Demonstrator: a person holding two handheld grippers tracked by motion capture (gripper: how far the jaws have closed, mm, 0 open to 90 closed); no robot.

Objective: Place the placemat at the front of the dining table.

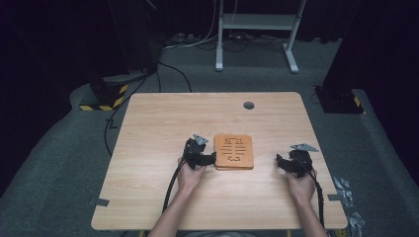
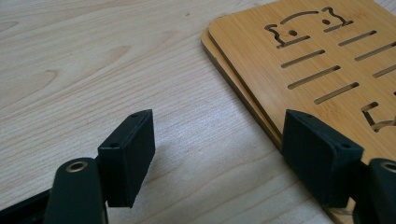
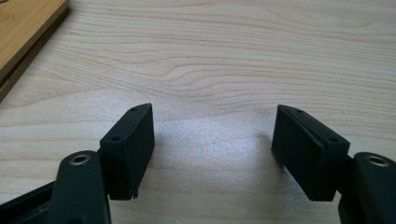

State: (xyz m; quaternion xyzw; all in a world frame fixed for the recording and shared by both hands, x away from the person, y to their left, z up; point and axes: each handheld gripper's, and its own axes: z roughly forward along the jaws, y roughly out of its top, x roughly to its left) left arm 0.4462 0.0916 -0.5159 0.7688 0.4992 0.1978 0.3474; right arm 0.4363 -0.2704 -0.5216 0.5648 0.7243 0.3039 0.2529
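Observation:
Two thin bamboo boards with cut slots lie stacked flat in the middle of the wooden table. My left gripper rests at the stack's left edge. In the left gripper view it is open: one jaw is over bare table, the other sits over the corner of the boards, and nothing is pinched. My right gripper sits a little to the right of the stack. In the right gripper view it is open over bare wood, with the boards at the upper left.
A round grey cable hole sits near the table's far edge. Beyond the table stand a white desk frame and a base with yellow-black stripes. Bits of tape lie on the carpet at the right.

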